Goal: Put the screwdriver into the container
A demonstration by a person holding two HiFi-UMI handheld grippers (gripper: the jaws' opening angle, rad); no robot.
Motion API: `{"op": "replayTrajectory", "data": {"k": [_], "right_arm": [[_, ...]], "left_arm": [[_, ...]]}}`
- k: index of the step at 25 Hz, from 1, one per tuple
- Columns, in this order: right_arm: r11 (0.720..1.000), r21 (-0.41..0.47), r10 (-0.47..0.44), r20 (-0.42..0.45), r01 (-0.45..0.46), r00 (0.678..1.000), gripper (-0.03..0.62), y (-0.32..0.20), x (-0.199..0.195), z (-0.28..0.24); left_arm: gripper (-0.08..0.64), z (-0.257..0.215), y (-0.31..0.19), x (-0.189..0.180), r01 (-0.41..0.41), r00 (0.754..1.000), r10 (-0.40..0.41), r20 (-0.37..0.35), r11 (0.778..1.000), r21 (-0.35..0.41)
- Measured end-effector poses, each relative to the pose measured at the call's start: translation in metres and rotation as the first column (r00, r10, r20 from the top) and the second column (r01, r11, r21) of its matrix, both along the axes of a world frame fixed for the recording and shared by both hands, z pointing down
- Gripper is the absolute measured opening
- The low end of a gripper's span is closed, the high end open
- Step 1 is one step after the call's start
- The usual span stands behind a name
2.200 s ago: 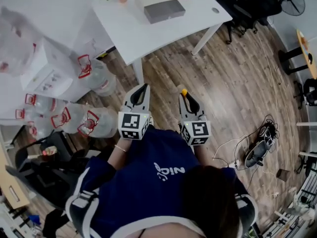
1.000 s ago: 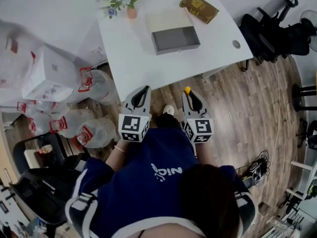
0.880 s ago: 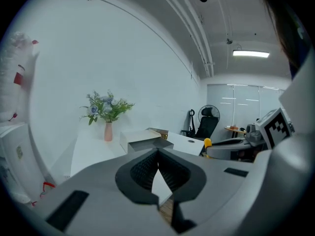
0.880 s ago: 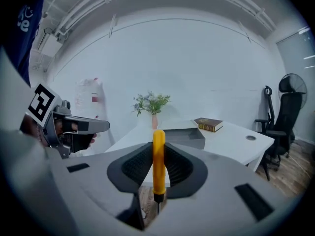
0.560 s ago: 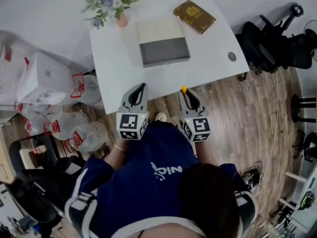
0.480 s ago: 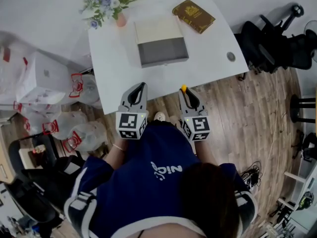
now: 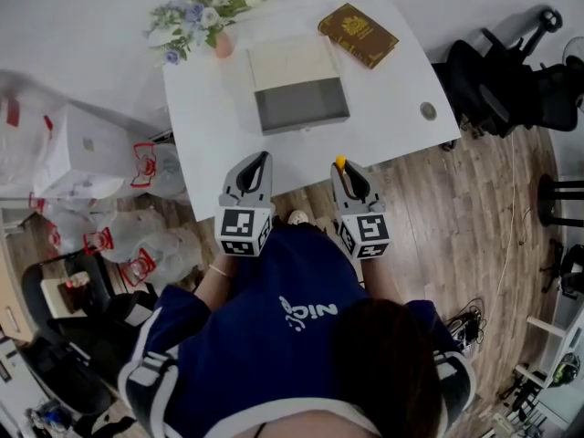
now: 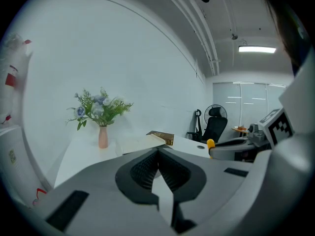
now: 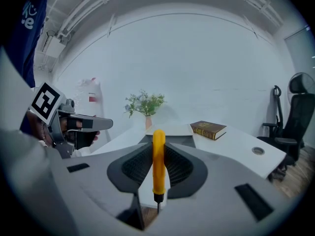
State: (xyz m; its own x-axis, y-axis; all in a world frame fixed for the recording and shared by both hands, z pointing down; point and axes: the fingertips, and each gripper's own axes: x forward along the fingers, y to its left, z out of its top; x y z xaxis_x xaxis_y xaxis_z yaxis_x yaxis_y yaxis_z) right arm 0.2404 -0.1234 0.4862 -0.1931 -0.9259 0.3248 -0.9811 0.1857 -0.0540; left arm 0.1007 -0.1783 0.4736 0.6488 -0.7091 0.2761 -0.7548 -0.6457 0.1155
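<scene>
The screwdriver (image 9: 158, 161) is gripped between the jaws of the right gripper (image 9: 158, 149). Its yellow handle end is seen past the jaw tips, and its metal tip is pointed back toward the gripper's body. This gripper is held at the near edge of the table (image 7: 392, 80). The left gripper (image 8: 158, 154) is held beside it at the same edge, its jaws closed together with nothing between them. The container (image 7: 301, 103), a grey box, is set at the middle of the table, well apart from the screwdriver. A book (image 7: 358, 35) is laid near the table's far right corner, and flowers (image 7: 205, 12) in a vase are stood at its far left corner.
</scene>
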Motion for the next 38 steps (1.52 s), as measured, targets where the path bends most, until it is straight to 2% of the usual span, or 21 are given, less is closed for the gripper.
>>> {"op": "replayTrajectory", "data": {"k": [10,19,29,38], "right_arm": [[0.998,0.056,-0.014,-0.062,0.018,0.998,0.089,-0.050,0.004,-0.029],[0.988,0.063,-0.127,-0.171,0.140,0.977,0.089,-0.096,-0.003,-0.046],[0.954,0.007,-0.283,-0.300,0.298,0.911,0.089,-0.147,-0.016,-0.039],[0.905,-0.122,-0.424,-0.345,0.408,0.838,0.089,-0.182,-0.030,0.002]], "left_arm": [[0.017,-0.008,-0.029,-0.011,0.004,1.000,-0.004,-0.008,1.000,0.005],[0.017,-0.010,-0.047,-0.016,0.029,0.999,-0.028,-0.026,1.000,0.013],[0.017,-0.007,-0.055,-0.036,0.084,0.996,-0.083,-0.018,0.996,0.013],[0.017,-0.008,-0.057,-0.054,0.127,0.992,-0.127,0.005,0.992,0.009]]}}
